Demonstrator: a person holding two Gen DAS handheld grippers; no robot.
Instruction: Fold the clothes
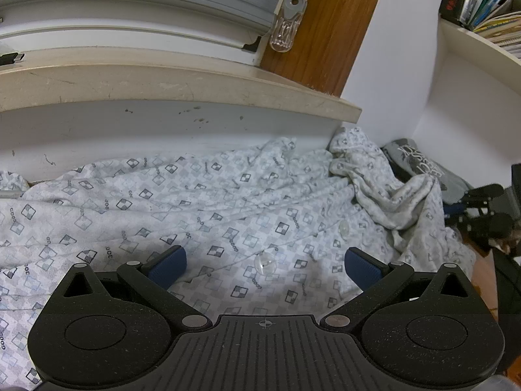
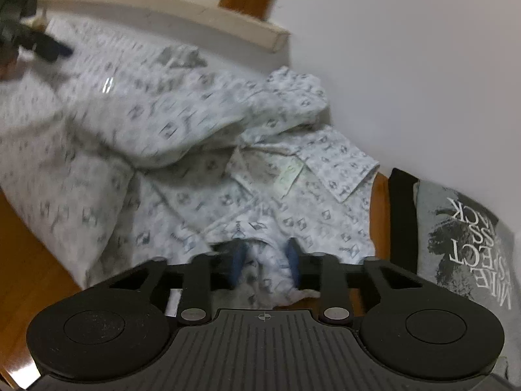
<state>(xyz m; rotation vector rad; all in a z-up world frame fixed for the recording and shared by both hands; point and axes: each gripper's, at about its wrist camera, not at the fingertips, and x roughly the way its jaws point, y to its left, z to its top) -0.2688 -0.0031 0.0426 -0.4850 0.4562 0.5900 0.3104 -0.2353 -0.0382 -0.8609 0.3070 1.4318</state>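
Observation:
A white shirt with a grey diamond print [image 1: 228, 202] lies spread and wrinkled below the window sill, its clear buttons [image 1: 265, 262] facing up. My left gripper [image 1: 265, 265] hovers just over it, open, nothing between its blue pads [image 1: 169, 267]. In the right wrist view the shirt's collar end [image 2: 293, 169] lies bunched near the wall. My right gripper [image 2: 265, 260] is at the shirt's near edge, shut on a fold of the cloth [image 2: 270, 277] that bulges between its blue pads [image 2: 237, 262]. The picture is blurred toward the left.
A folded grey T-shirt with white lettering [image 2: 465, 238] lies right of the shirt, against the white wall [image 2: 407, 65]. The stone sill [image 1: 162, 88] overhangs the far side. Wooden surface [image 2: 29, 247] shows at the left edge. Shelves with books [image 1: 488, 9] stand at upper right.

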